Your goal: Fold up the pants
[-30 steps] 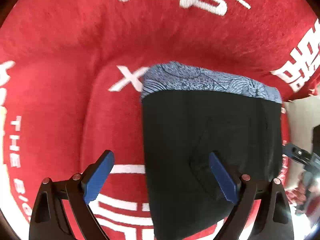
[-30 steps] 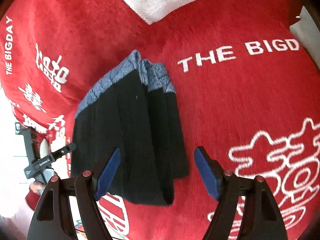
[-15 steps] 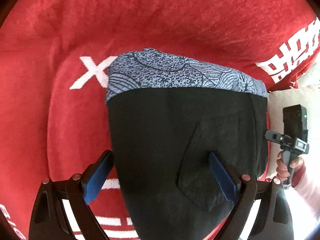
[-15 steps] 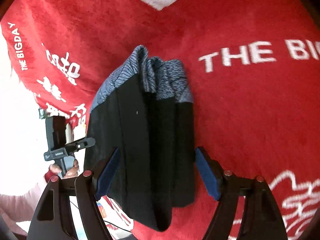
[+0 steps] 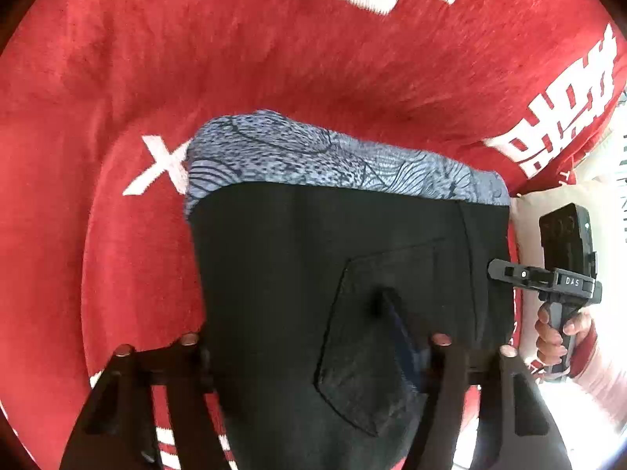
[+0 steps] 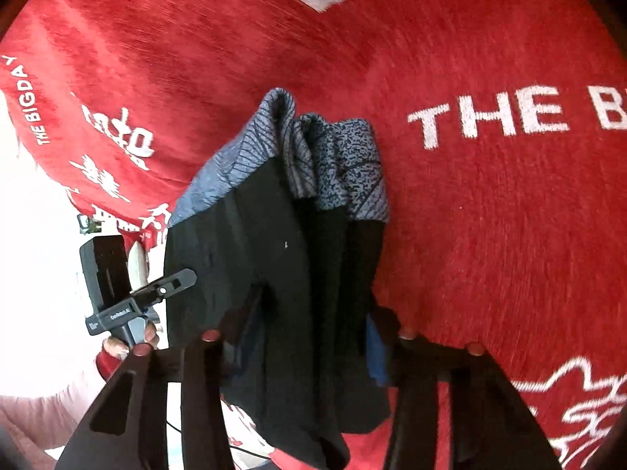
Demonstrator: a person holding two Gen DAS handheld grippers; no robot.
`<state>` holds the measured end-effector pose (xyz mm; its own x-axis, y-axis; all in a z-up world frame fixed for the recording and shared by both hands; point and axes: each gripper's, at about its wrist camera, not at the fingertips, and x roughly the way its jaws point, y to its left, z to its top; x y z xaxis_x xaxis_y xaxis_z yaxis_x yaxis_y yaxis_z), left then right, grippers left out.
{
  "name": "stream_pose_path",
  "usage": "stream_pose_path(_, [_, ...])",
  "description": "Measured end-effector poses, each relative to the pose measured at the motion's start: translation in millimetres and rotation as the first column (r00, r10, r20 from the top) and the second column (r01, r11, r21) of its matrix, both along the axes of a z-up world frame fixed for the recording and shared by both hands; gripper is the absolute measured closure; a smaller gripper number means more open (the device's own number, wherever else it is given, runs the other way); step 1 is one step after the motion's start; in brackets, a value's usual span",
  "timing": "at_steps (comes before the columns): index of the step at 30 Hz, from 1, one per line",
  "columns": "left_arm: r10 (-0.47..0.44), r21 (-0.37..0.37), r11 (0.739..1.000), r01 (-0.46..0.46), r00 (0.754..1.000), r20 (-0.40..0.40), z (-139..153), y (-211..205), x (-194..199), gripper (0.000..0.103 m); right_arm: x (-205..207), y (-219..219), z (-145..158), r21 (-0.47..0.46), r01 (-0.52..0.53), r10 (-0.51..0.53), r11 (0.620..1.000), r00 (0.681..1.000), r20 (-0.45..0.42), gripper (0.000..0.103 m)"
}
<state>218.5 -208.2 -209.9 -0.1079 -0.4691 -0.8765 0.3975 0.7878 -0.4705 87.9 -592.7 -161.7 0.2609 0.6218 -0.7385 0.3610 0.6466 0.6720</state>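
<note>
The black pants [image 5: 298, 274] with a blue-grey patterned waistband [image 5: 337, 160] are seen folded into a narrow stack of layers, lying over a red cloth with white lettering [image 5: 117, 78] that covers the surface beneath.

In the left wrist view, the pants are spread across the middle of the frame, waistband at the far end, a back pocket [image 5: 376, 337] facing up. The left hand-held gripper [image 5: 313, 337] is set wide apart around the near end of the fabric: the right finger [image 5: 399, 329] is pressed onto the pocket area, while the left finger is hidden behind the edge of the cloth. No clamping of the fabric is shown.

In the right wrist view, the folded layers [image 6: 282, 274] are seen edge-on. The right hand-held gripper [image 6: 309, 329] is likewise spread wide, one blue pad [image 6: 376, 348] lying against the right side of the stack and the other mostly hidden on the left side. Whether the fabric is pinched cannot be told.

The opposite gripper's handle, held in a hand [image 5: 556, 337], is visible at the frame edge.
</note>
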Motion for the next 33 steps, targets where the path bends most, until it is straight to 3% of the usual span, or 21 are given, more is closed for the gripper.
stream_pose_path(5, [-0.003, -0.021, 1.0, 0.004, 1.0, 0.017, 15.2, 4.5, -5.8, 0.042, -8.8, -1.6, 10.2, 0.046, 0.061, -0.061, 0.997, 0.998, 0.016, 0.066])
stream_pose_path(22, [-0.032, -0.062, 0.998, 0.033, 0.999, 0.013, 66.3, 33.0, -59.1, 0.042, -60.0, 36.9, 45.7, 0.094, 0.085, -0.086, 0.992, 0.996, 0.005, 0.067])
stream_pose_path(27, [-0.018, -0.036, 0.999, 0.017, 1.0, -0.004, 56.7, 48.0, -83.4, 0.042, -88.1, 51.8, 48.5, 0.087, 0.083, -0.083, 0.993, 0.997, -0.003, 0.067])
stream_pose_path(30, [0.003, -0.01, 1.0, -0.003, 1.0, -0.029, 38.1, 61.3, -94.4, 0.042, -101.0, 65.1, 32.0, 0.077, 0.085, -0.082, 0.993, 0.996, -0.038, 0.067])
stream_pose_path(33, [0.004, -0.001, 1.0, -0.004, 1.0, 0.007, 25.9, 70.1, -99.9, 0.042, -111.6, 68.5, 18.7, 0.056, 0.084, -0.082, 0.995, 0.996, -0.034, 0.067])
